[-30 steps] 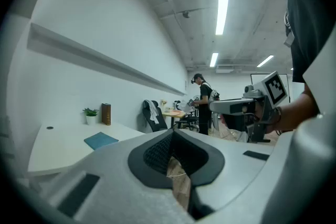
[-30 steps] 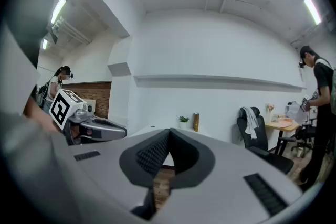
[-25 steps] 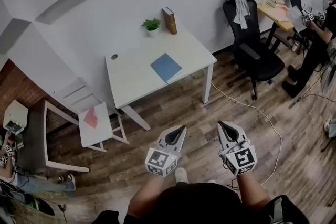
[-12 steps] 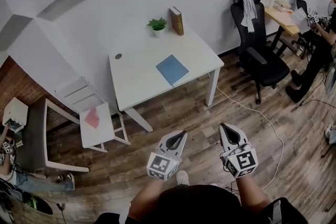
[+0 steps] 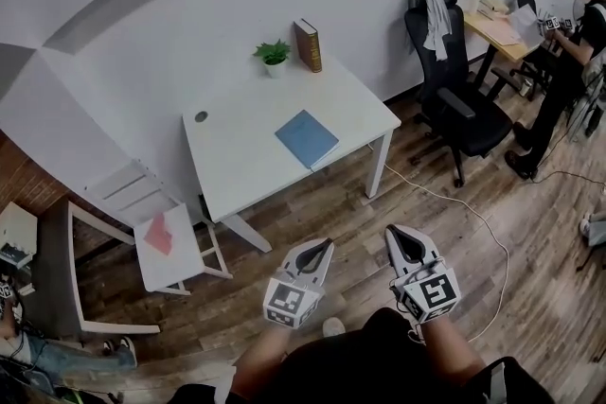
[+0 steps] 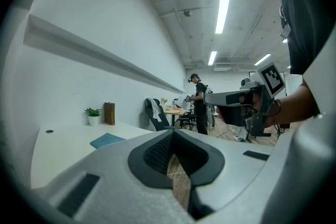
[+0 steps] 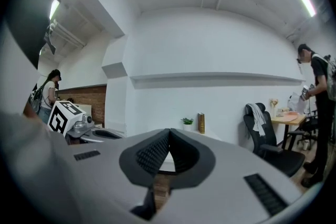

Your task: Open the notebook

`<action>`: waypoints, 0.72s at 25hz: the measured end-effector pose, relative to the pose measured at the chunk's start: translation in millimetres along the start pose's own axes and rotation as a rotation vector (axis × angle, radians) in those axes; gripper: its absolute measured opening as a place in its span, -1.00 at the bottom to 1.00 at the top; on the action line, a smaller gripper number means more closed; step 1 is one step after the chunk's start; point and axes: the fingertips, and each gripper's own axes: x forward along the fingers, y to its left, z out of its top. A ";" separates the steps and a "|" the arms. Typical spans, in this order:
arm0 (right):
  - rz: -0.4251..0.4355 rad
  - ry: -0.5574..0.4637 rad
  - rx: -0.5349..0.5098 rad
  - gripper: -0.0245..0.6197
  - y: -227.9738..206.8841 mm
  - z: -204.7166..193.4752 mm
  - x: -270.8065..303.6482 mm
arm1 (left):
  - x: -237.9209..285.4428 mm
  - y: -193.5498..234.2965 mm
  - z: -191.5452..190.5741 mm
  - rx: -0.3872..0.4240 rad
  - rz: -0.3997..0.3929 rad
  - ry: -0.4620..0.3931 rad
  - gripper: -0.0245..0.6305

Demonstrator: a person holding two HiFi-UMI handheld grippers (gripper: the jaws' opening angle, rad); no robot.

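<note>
Notebook: blue, closed, lying flat near the front right edge of the white counter. The cover is not lifted, so by my reading the task has not started and all of it is left. Behind it, at the wall, are a potted plant and 1 upright book. Left claw and right claw: jaws pressed together on both, nothing between them. The 2 are held side by side before the body over the wood floor, roughly level, pointing toward the counter and well apart from it.
</note>
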 end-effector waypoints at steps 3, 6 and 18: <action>0.016 0.001 -0.043 -0.92 0.9 3.9 9.4 | 4.7 9.4 -0.7 -0.009 0.001 -0.002 -0.91; 0.025 -0.014 -0.020 -0.92 -4.8 5.1 24.0 | 14.7 19.9 -2.4 -0.010 0.004 0.004 -0.91; 0.118 -0.039 0.020 -0.92 -87.9 13.7 102.8 | 100.8 74.4 3.2 0.006 0.118 0.053 -0.91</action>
